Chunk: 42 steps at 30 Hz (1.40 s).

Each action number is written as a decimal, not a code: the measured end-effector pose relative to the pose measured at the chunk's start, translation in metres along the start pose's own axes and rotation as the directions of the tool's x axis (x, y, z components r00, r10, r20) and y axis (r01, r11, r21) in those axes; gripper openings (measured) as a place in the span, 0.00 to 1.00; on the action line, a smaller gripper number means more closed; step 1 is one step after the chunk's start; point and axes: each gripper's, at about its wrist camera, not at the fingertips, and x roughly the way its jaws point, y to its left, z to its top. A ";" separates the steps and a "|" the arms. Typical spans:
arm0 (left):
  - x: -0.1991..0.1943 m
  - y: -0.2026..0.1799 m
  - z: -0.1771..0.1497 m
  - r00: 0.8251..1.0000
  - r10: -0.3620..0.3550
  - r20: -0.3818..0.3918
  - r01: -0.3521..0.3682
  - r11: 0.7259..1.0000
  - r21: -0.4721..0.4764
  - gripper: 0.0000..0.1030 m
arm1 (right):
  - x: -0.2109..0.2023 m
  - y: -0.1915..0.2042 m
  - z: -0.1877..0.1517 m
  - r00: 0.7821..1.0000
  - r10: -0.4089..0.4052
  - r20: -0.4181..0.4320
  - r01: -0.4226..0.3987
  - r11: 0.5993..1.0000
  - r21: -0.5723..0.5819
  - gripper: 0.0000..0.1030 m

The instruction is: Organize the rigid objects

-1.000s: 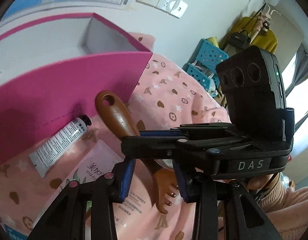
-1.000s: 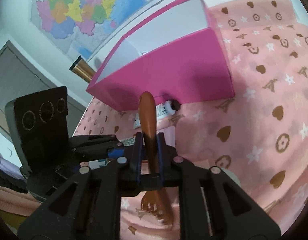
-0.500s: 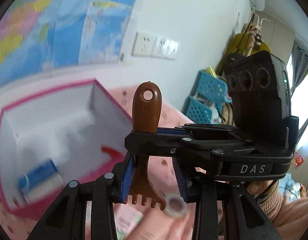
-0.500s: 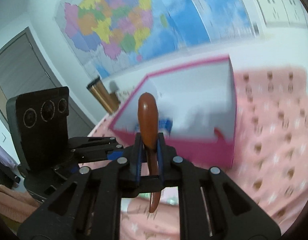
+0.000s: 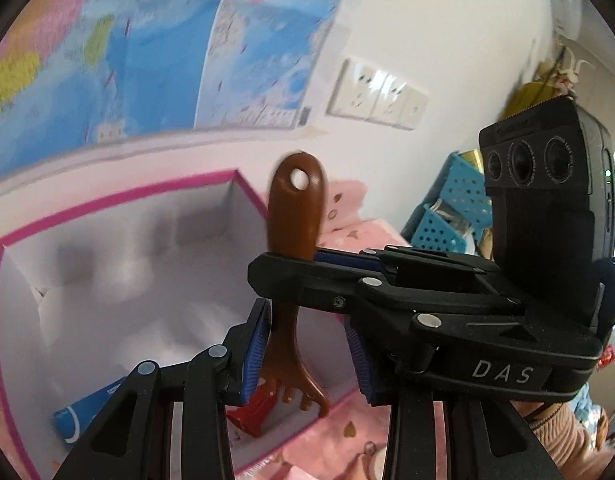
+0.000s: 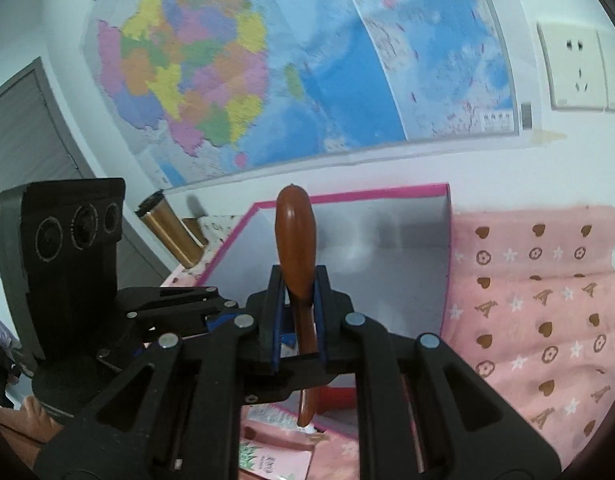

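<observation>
Gripping the upright brown massager (image 6: 295,248), right gripper (image 6: 298,312) hovers over the pink box (image 6: 387,196).

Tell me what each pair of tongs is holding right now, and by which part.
The right tongs clamp the brown comb at its narrow neck, between handle and teeth. The left tongs are open, holding nothing.

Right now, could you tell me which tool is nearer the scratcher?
Right. The right tool is shut on the scratcher, gripping its handle; the left tool is open, beside its claw end.
</observation>
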 end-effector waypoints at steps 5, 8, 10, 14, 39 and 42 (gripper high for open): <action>0.023 0.012 -0.005 0.998 0.020 -0.058 -0.022 0.999 -0.028 0.36 | 0.022 -0.016 -0.002 0.998 -0.014 -0.066 0.016 0.999 0.034 0.15; 0.034 0.022 -0.010 0.995 0.021 -0.096 -0.027 0.998 -0.057 0.36 | 0.032 -0.022 -0.005 0.993 -0.060 -0.104 0.064 0.997 0.034 0.15; 0.037 0.025 -0.010 0.994 0.031 -0.101 -0.038 0.997 -0.061 0.36 | 0.033 -0.026 -0.007 0.988 -0.109 -0.110 0.114 0.993 0.036 0.17; 0.029 0.024 -0.015 0.996 0.044 -0.083 -0.048 0.998 -0.051 0.36 | 0.021 -0.028 -0.007 0.975 -0.208 -0.073 0.211 0.977 0.038 0.46; -0.030 -0.042 -0.135 0.997 -0.052 -0.063 0.056 0.997 0.062 0.46 | -0.065 -0.020 -0.178 0.967 -0.168 -0.192 0.175 0.984 0.022 0.50; -0.018 -0.046 -0.147 0.993 -0.048 -0.105 0.054 0.997 0.057 0.46 | -0.060 -0.018 -0.190 0.956 -0.191 -0.224 0.197 0.980 0.005 0.50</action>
